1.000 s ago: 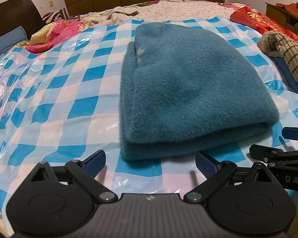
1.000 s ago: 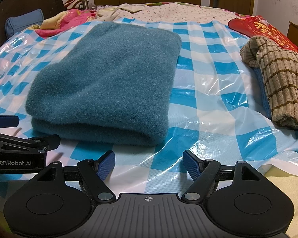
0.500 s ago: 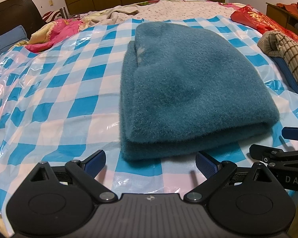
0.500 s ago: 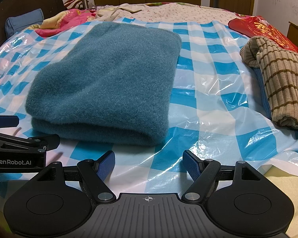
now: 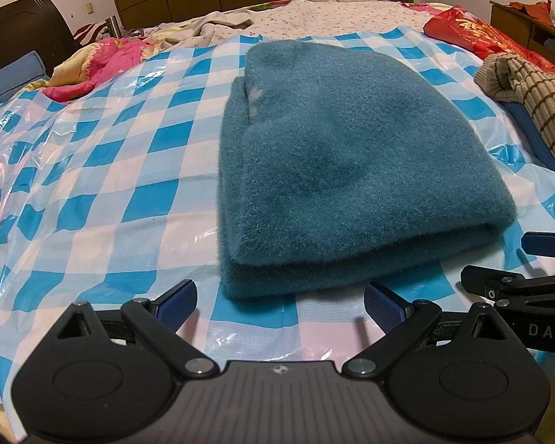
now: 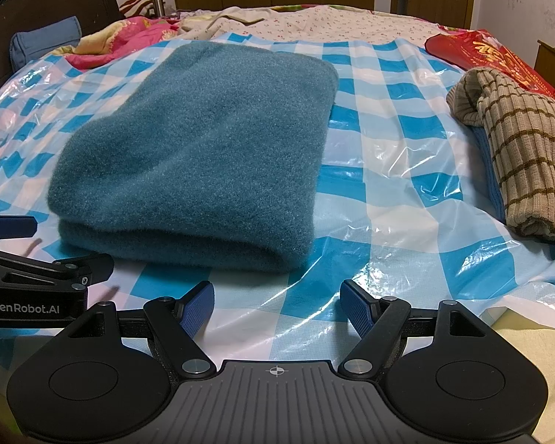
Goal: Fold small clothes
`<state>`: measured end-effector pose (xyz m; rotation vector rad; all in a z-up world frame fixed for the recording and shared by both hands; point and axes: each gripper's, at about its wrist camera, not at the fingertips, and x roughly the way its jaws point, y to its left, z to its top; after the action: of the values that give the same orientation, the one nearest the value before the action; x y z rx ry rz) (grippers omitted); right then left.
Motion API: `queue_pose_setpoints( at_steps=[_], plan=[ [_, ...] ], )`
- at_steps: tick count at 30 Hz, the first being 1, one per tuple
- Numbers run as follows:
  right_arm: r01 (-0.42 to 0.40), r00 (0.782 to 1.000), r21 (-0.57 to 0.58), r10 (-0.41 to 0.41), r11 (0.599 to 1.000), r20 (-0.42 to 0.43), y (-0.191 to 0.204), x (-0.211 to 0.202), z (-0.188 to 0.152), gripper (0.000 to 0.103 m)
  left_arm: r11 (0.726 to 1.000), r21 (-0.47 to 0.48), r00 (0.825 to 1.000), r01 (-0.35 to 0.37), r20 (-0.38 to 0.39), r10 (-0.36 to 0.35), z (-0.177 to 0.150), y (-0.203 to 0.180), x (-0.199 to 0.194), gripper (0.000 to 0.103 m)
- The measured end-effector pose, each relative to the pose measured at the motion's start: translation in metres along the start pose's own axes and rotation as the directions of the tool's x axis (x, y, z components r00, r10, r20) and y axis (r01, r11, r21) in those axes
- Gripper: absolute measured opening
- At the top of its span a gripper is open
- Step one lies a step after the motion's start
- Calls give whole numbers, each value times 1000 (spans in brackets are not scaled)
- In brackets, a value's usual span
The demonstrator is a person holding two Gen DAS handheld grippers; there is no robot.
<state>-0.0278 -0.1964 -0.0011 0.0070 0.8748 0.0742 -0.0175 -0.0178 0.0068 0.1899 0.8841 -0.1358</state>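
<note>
Both grippers (image 5: 280,301) (image 6: 277,305) low, jaws wide.

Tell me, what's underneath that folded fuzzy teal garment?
The folded fuzzy teal garment lies on a blue-and-white checked plastic sheet spread over the bed. What's directly beneath it is covered.

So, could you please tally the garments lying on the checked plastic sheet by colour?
Teal fuzzy folded garment: 1
Beige striped knit garment: 1
Blue garment under the striped knit, only an edge showing: 1
Total: 3
</note>
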Motion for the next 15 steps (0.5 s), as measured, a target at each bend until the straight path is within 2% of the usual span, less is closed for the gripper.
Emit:
queue_pose_setpoints(
  at_steps=[15],
  plan=[
    [0, 1000, 0, 0, 1000, 0, 0, 0, 0, 76, 1000, -4, 1000, 2, -5, -2, 0, 0, 0, 103]
  ],
)
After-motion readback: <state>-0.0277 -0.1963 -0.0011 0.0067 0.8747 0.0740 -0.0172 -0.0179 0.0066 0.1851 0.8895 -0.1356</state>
